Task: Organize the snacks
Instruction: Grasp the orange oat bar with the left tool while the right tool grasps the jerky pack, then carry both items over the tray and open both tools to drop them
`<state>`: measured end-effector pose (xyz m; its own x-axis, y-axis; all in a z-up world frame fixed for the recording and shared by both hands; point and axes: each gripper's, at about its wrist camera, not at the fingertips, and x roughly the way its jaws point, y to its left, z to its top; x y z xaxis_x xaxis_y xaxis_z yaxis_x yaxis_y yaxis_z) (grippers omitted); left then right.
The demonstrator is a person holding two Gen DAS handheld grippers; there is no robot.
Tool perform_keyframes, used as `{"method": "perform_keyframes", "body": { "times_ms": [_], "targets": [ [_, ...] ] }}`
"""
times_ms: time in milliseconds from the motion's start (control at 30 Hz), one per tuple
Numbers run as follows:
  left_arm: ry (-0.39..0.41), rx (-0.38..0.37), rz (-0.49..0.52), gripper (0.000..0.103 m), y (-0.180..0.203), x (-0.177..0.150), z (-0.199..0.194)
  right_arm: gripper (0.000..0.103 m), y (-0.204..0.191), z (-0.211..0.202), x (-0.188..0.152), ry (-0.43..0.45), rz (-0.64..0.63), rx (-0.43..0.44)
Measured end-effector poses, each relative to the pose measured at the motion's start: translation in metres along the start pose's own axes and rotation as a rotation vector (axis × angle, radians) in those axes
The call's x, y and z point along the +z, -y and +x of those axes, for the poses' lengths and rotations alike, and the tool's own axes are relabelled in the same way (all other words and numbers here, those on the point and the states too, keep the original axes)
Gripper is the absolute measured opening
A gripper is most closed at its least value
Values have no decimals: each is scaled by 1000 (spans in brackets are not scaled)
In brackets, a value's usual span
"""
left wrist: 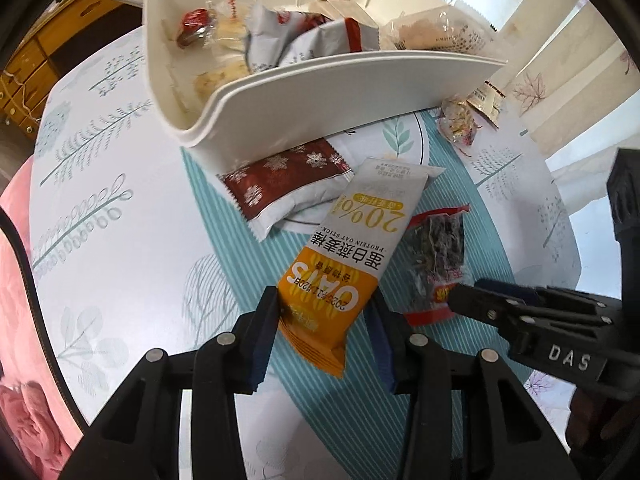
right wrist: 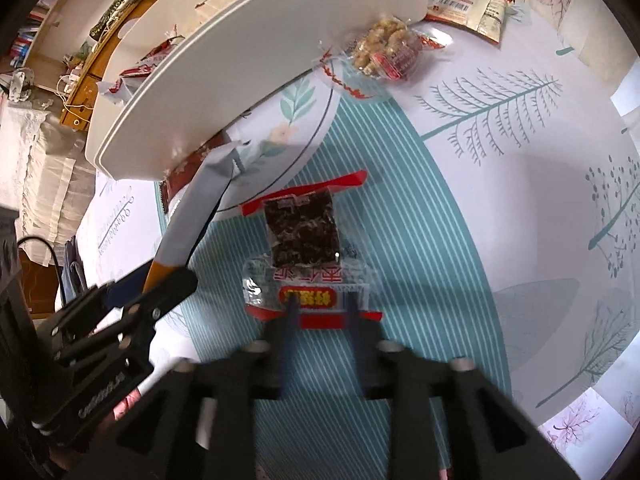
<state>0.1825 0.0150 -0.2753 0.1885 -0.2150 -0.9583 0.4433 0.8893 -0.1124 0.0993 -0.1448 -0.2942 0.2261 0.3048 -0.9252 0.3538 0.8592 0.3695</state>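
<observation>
My left gripper [left wrist: 324,316] is shut on the orange end of an orange-and-white oat bar packet [left wrist: 360,240], which tilts up off the table. In the right wrist view the bar [right wrist: 200,208] shows edge-on at the left, with the left gripper [right wrist: 176,284] on it. A clear packet with red ends and dark contents [right wrist: 302,232] lies flat on the striped tablecloth. My right gripper [right wrist: 320,312] points down at its near end, fingertips apart over the yellow label. The packet is wider than the gap and is not pinched. The white bin [left wrist: 320,92] stands behind, with several snacks inside.
A dark red snowflake packet [left wrist: 280,188] lies half under the bin's front wall. A clear nut-candy packet [right wrist: 384,52] and a brown-and-white packet [right wrist: 468,4] lie to the right of the bin. Pink fabric [left wrist: 24,320] lies past the table's left edge.
</observation>
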Motion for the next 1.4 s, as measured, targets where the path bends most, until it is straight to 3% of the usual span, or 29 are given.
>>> {"method": "perform_keyframes", "body": {
  "times_ms": [167,467,733,833,1167,1400],
  "targets": [
    [14,-7,-47,41,-7,-14,-15,43,-8,9,4,15,1,-22],
    [66,2,-111,41,-21,-26,-35,53,-29,21,21,64,-46,-90],
    [107,9,-143,41,-35,-34,-58,50,-51,34,19,78,-106,-160],
    [125,10,-152,41,-37,-33,-65,42,-56,32,19,92,-139,-154],
    [197,-5,-165,41,-48,-23,-95,40,-44,21,-12,9,-82,-37],
    [237,-57,-214,41,-61,-2,-114,40,-68,-5,-14,-1,-100,83]
  ]
}}
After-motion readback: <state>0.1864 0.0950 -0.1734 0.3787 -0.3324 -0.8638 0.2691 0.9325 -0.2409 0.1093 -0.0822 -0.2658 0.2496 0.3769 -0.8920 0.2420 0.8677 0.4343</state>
